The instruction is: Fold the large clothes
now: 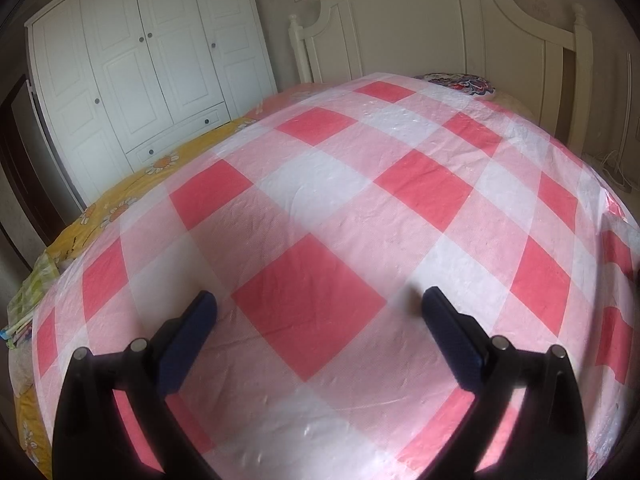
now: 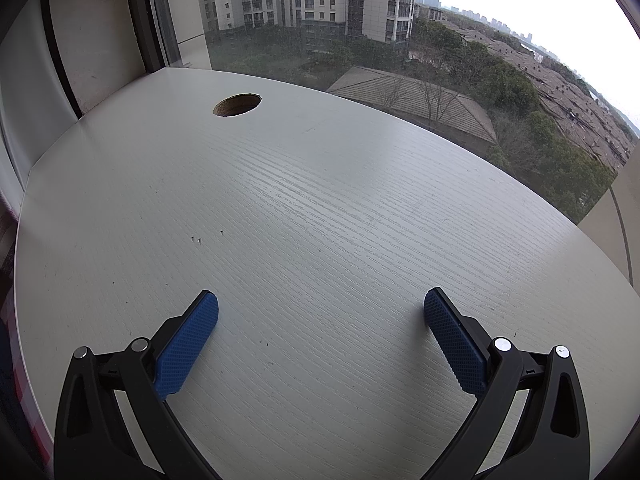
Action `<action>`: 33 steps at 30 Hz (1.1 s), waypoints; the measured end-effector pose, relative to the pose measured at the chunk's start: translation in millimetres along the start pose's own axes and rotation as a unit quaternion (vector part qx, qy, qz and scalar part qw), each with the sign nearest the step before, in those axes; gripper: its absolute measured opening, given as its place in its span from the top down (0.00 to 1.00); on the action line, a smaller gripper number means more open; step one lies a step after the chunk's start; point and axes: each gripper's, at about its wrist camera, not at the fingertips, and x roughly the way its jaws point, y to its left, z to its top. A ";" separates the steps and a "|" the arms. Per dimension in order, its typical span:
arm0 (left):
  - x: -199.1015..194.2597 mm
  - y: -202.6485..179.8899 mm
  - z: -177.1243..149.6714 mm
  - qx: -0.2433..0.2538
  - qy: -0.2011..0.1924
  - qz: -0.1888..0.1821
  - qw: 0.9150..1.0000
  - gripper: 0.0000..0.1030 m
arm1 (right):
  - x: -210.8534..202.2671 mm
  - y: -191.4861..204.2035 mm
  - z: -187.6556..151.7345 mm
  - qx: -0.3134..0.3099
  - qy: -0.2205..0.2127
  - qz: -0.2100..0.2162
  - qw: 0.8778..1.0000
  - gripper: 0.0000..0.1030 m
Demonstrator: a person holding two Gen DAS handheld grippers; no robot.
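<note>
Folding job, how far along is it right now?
Nothing looks done yet. The left gripper is open and empty over the pink checked sheet on the bed; the right gripper is open and empty over a bare white desk by the window. No garment is visible, so all folding remains.

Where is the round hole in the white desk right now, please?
In the right wrist view, the round hole sits at the desk's far left, near the window frame, well ahead of the open right gripper.
</note>
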 end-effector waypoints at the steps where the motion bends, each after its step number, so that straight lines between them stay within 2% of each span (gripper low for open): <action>1: 0.0 0.0 0.0 0.000 0.000 0.000 1.000 0.01 | -0.4 0.1 -0.2 0.000 0.000 0.000 1.000 0.04; 33: 0.4 -0.3 0.2 0.001 0.000 0.001 1.000 0.01 | 0.2 -0.1 1.2 0.000 0.001 0.000 1.000 0.04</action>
